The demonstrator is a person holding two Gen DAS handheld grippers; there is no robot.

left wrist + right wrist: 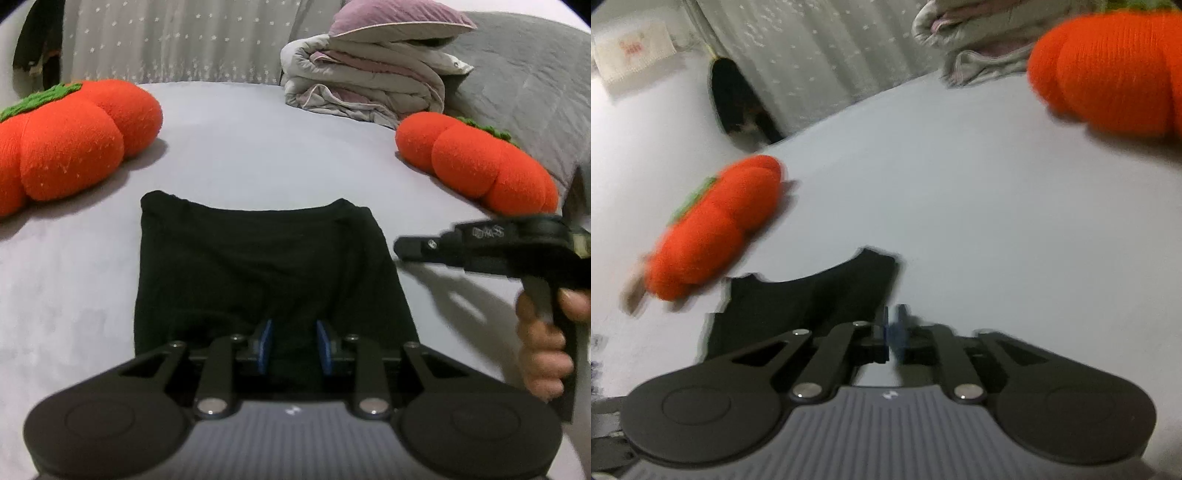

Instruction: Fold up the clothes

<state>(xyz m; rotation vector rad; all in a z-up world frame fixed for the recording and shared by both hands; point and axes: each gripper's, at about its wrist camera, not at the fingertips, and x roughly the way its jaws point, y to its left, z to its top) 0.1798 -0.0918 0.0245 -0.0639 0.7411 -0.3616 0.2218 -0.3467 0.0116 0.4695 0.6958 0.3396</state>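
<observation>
A black garment (258, 258) lies flat on the pale bed sheet (258, 147), folded into a tall rectangle with its neckline at the far end. My left gripper (295, 341) hovers over its near edge, blue pads (266, 341) apart, and I see no fold pinched between them. My right gripper (399, 251), held by a hand (543, 350), points in from the right, its tip beside the garment's right edge. In the blurred right wrist view, my right gripper (893, 328) shows only a thin slit between its pads, at the right edge of the garment (812, 295), with no cloth visibly gripped.
Two orange pumpkin cushions sit on the bed, one far left (66, 147) and one far right (480, 162). A stack of folded bedding (362, 85) topped by a mauve pillow (399, 18) stands at the back. A grey blanket (524, 85) lies at the right and a curtain (166, 44) hangs behind.
</observation>
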